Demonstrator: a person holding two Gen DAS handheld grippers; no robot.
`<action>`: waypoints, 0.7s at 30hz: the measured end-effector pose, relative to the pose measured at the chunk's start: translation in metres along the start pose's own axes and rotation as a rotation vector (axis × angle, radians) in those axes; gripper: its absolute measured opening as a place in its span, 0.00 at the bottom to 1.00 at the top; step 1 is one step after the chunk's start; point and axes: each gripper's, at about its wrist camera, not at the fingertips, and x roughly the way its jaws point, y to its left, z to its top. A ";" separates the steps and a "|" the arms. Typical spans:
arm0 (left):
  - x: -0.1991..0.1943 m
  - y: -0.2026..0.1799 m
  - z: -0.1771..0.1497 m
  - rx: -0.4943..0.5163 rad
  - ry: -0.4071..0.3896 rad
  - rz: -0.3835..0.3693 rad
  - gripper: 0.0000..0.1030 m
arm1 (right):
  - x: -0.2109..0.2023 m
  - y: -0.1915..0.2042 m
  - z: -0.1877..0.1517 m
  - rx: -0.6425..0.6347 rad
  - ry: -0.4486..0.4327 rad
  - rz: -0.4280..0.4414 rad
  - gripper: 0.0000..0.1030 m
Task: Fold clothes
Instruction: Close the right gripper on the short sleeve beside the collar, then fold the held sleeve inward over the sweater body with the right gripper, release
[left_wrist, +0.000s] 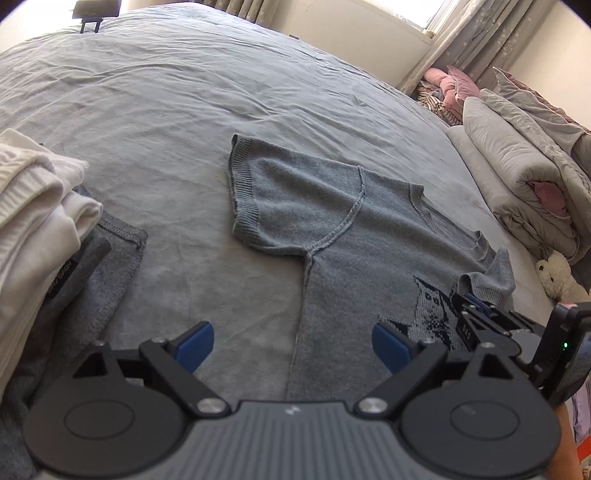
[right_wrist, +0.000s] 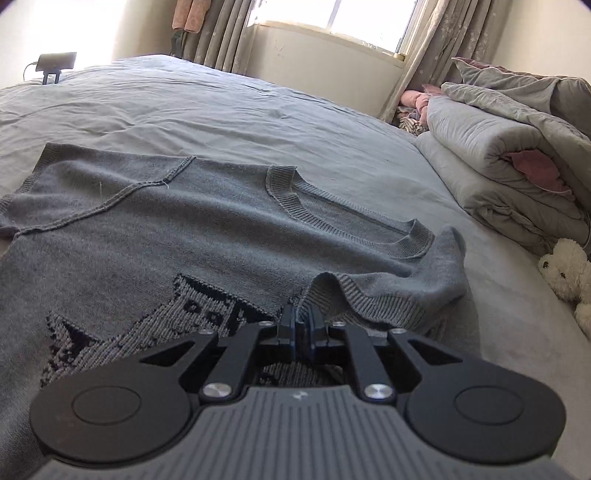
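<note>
A grey knit short-sleeved sweater (left_wrist: 332, 229) with a dark animal pattern lies flat on the bed, collar toward the right. My left gripper (left_wrist: 291, 343) hovers open above its side seam, blue pads wide apart with nothing between them. In the right wrist view the sweater (right_wrist: 184, 229) fills the foreground. My right gripper (right_wrist: 303, 317) is shut on the ribbed cuff of the right sleeve (right_wrist: 388, 288), which is lifted and folded over onto the body. The right gripper (left_wrist: 469, 306) also shows at the right edge of the left wrist view, holding that sleeve (left_wrist: 491, 280).
A stack of folded white clothes (left_wrist: 33, 206) sits on a grey garment (left_wrist: 110, 251) at the left. A rolled grey duvet (right_wrist: 498, 166) and a white plush toy (right_wrist: 569, 273) lie at the right. The wrinkled grey bed sheet (left_wrist: 166, 110) stretches beyond the sweater.
</note>
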 end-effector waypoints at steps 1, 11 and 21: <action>0.000 0.000 0.001 -0.007 0.004 -0.004 0.91 | -0.003 -0.005 0.002 0.018 0.001 0.013 0.24; 0.003 -0.002 0.002 -0.019 0.020 -0.028 0.91 | -0.021 -0.120 0.007 0.467 -0.055 0.014 0.38; 0.011 -0.009 -0.002 0.026 0.034 -0.025 0.91 | 0.022 -0.099 0.006 0.440 0.045 0.013 0.30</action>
